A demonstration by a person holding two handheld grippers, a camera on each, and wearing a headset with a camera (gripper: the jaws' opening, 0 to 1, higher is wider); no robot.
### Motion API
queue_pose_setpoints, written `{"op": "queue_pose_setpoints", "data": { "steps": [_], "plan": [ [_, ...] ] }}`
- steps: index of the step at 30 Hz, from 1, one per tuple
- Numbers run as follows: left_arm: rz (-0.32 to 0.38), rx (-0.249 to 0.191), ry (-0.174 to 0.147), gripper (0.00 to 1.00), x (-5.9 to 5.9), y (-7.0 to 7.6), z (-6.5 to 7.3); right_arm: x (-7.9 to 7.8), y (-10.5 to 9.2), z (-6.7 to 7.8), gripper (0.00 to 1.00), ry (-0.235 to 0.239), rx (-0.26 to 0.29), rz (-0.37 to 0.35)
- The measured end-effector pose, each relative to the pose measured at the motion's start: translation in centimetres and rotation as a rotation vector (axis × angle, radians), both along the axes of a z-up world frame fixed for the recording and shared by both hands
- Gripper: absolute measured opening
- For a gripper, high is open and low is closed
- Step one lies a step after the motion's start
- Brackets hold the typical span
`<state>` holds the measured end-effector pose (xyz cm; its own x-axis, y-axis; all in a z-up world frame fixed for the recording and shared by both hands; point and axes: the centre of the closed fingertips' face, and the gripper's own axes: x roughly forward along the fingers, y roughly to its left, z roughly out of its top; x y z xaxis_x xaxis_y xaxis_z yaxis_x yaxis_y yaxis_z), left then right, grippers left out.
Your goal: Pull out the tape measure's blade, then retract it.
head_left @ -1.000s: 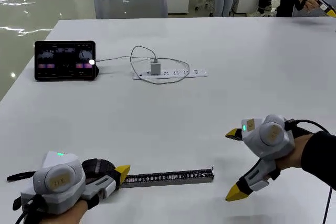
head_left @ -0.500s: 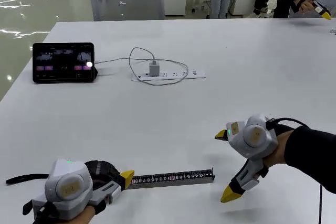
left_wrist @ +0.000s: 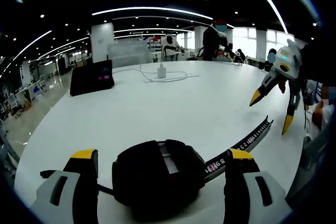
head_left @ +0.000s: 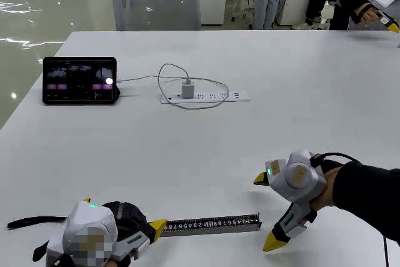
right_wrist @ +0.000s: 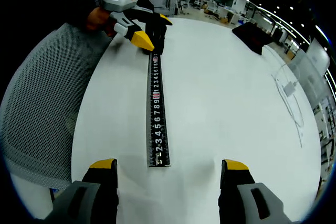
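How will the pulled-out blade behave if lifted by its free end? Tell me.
The blade is a thin, narrow strip lying flat on the table, so it would probably flex and sag, not stay rigid. Its smooth end near the right gripper may slip from the jaws. It likely weighs little.

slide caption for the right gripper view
Open right gripper facing the free end of the extended blade; left gripper around the tape measure case beyond.

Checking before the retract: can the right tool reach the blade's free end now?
Probably yes: the right tool is open, and the blade's free end lies on the table just ahead, between its jaws, with nothing in between.
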<state>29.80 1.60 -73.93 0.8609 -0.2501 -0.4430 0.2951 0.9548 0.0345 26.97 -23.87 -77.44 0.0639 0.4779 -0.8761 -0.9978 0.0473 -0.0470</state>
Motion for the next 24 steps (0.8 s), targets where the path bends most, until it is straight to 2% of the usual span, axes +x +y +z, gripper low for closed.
{"op": "queue_pose_setpoints", "data": {
  "steps": [4, 8, 16, 20, 21, 24],
  "plan": [
    [0.016, -0.01, -0.01, 0.99, 0.2, 0.4, 0.3, -0.3, 0.2, -0.2, 0.66, 0.009, 0.005, 0.018],
    [0.03, -0.021, -0.008, 0.99, 0.2, 0.6, 0.3, -1.1, 0.3, -0.3, 0.49, 0.045, 0.002, 0.045],
    [0.048, -0.034, -0.016, 0.99, 0.2, 1.0, 0.6, -1.1, 0.2, -0.6, 0.43, 0.034, -0.015, 0.064],
    [0.05, -0.046, -0.021, 0.99, 0.3, 0.9, 0.8, -1.1, 0.0, -0.6, 0.34, 0.04, -0.021, 0.07],
    [0.047, -0.065, -0.026, 0.99, 0.3, 0.7, 0.9, -1.1, 0.0, -0.6, 0.31, 0.038, -0.023, 0.071],
    [0.034, -0.05, -0.037, 0.99, 0.4, 0.6, 1.1, -1.0, 0.0, -0.6, 0.27, 0.042, -0.025, 0.066]
  ]
}}
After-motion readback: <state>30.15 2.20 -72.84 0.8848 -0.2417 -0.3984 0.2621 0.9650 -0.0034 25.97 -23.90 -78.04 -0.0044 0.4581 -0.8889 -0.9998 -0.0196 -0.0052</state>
